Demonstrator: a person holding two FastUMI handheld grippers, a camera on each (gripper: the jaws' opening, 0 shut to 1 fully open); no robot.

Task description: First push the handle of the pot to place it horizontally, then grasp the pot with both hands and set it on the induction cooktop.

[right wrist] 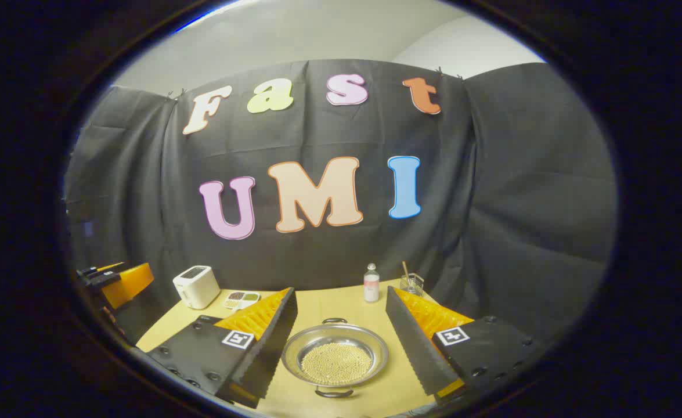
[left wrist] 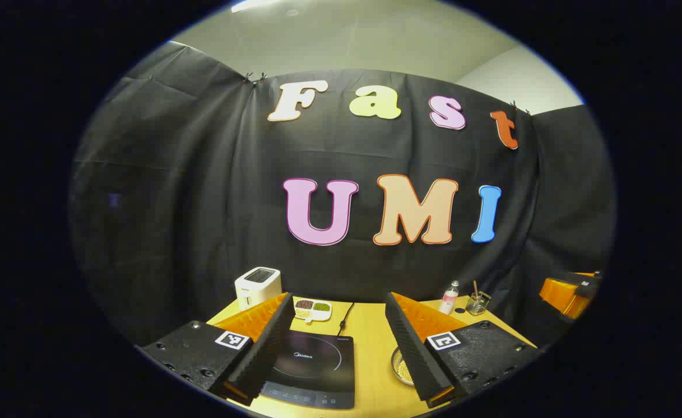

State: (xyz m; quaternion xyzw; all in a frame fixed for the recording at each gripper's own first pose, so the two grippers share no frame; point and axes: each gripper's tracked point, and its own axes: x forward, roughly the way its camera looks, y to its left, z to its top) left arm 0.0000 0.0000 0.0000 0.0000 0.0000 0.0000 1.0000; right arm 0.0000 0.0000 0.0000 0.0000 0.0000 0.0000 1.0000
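Observation:
A shallow metal pot (right wrist: 335,357) filled with small pale beads sits on the yellow table, between the fingers of my open right gripper (right wrist: 341,295) and untouched by them. One dark loop handle (right wrist: 334,320) is on its far rim and another (right wrist: 334,393) on its near rim. The black induction cooktop (left wrist: 311,363) lies flat between the fingers of my open left gripper (left wrist: 339,299), which holds nothing. The pot's rim (left wrist: 401,366) peeks out just right of the cooktop, partly hidden by a finger.
At the back of the table stand a white toaster (left wrist: 257,286), a white divided dish (left wrist: 313,309), a small bottle (right wrist: 370,284) and a glass with a stick (right wrist: 411,283). The cooktop's cable (left wrist: 346,316) runs backward. The other gripper (right wrist: 117,281) shows far left.

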